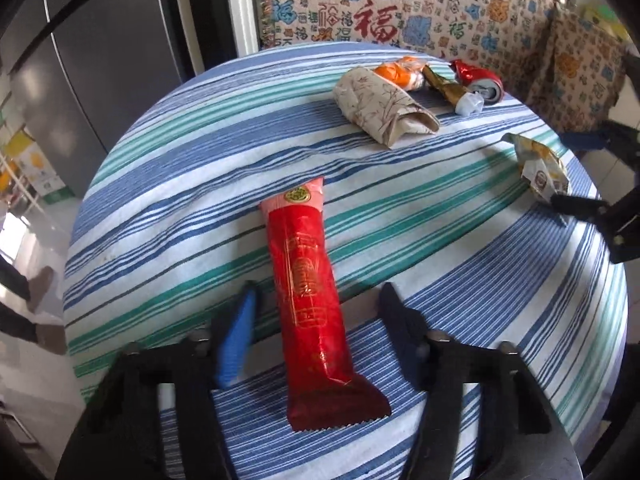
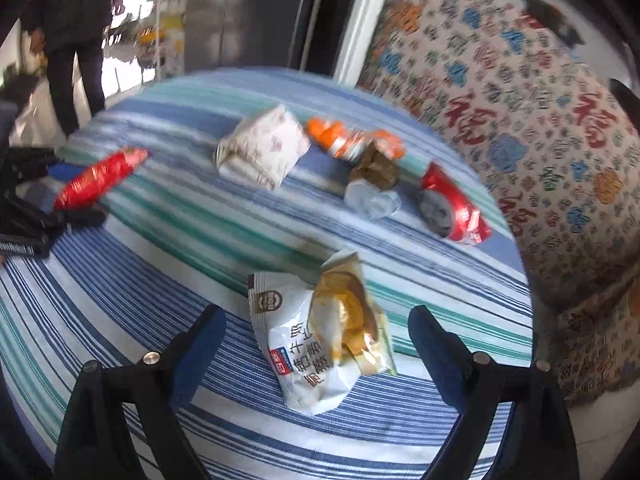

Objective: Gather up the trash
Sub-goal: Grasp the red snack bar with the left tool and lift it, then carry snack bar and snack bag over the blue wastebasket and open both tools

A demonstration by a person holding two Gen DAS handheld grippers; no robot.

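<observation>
The striped tabletop (image 1: 208, 184) carries all the trash, nothing collected yet, so I judge this the first pickup. A red wrapper (image 1: 306, 292) lies between my left tongs (image 1: 316, 312), whose jaws stand apart, clear of it. My right tongs (image 2: 318, 332), also apart, straddle a white snack bag (image 2: 316, 336). Next I need to lower and squeeze each pair on its piece.

Around the striped table

The striped tablecloth (image 1: 180, 168) has a patterned sofa (image 1: 400, 8) behind it, a grey cabinet (image 1: 100, 40) beyond its left edge, and a standing person (image 2: 76, 40) at its far left.
</observation>
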